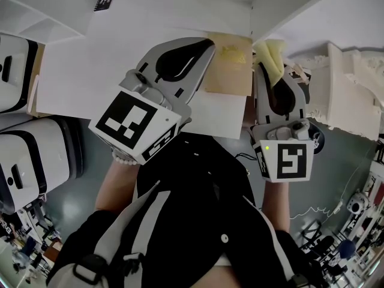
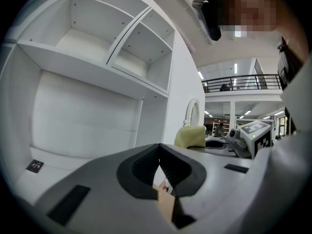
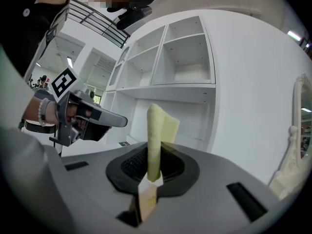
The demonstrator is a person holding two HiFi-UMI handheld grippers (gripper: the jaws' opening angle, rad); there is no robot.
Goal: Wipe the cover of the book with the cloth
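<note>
At the surface's (image 1: 120,65) right edge the book (image 1: 231,71) was laid flat.
The cloth (image 1: 273,56) was clamped in the right tongs (image 1: 269,72) for wiping; the left tongs (image 1: 208,44) were shut, seemingly empty, beside the book.

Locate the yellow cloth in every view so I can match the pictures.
Head view: yellow cloth, upper right, right of the brown book.
Left gripper view: right of centre, mid-height.
Right gripper view: centre, upright, clamped in the right tool; cloth.
Shared landmark: small black marker tag.
</note>
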